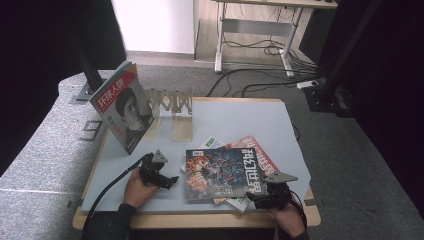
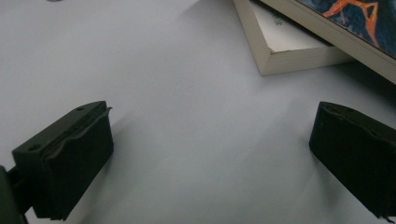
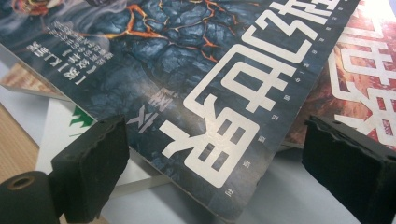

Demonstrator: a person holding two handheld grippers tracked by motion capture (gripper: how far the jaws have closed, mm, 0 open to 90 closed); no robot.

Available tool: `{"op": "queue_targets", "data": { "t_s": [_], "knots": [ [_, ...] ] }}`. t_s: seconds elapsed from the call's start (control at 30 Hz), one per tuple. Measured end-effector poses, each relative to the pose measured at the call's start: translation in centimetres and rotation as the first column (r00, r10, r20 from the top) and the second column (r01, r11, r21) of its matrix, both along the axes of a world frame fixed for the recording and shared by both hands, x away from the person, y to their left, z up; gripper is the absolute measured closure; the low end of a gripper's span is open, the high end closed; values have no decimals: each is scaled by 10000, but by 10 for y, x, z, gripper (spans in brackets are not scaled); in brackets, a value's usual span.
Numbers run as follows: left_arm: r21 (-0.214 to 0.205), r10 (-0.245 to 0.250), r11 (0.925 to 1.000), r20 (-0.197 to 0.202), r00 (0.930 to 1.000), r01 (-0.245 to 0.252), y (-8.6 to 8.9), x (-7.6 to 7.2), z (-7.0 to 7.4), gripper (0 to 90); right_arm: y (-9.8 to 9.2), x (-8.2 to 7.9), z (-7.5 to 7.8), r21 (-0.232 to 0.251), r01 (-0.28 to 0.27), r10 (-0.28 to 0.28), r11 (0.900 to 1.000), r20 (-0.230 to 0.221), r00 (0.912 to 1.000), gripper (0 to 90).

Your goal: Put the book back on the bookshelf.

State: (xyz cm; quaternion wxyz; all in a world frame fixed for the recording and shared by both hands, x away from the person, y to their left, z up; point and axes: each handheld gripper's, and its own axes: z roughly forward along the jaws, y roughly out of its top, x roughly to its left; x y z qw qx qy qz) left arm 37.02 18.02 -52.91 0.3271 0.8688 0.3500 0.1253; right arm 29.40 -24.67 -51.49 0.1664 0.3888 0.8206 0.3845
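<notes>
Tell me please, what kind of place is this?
Probably a lab or studio set up for recording, not a home. Black stand poles flank a small table, loose cables lie on the grey carpet, and an office desk frame stands behind. Magazines lie as props.

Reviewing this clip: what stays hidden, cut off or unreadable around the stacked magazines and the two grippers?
- White magazine with green print, high view: mostly covered by the dark fantasy-art magazine; title unreadable.
- Red magazine, high view: lower half hidden under the dark one.
- Right gripper, high view: jaws merge into dark shapes; the right gripper view shows them apart.
- Left gripper, left gripper view: right jaw cut by the frame edge.
</notes>
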Motion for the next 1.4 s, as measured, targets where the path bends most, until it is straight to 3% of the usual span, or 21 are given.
{"op": "queue_targets", "data": {
  "t_s": [0.37,0.8,1.4],
  "knots": [
    [-1,1,10000,2,10000,-1,0,0,0,0,2,0,0,-213,41,-39,9998,99,9999,62],
    [-2,5,10000,-1,10000,-5,0,0,0,0,-1,6,2,-269,477,-466,9985,393,9981,73],
    [-9,15,10000,-25,10000,-15,0,0,0,0,-7,32,-1,309,1079,-1086,9937,220,9938,94]
  ]
}}
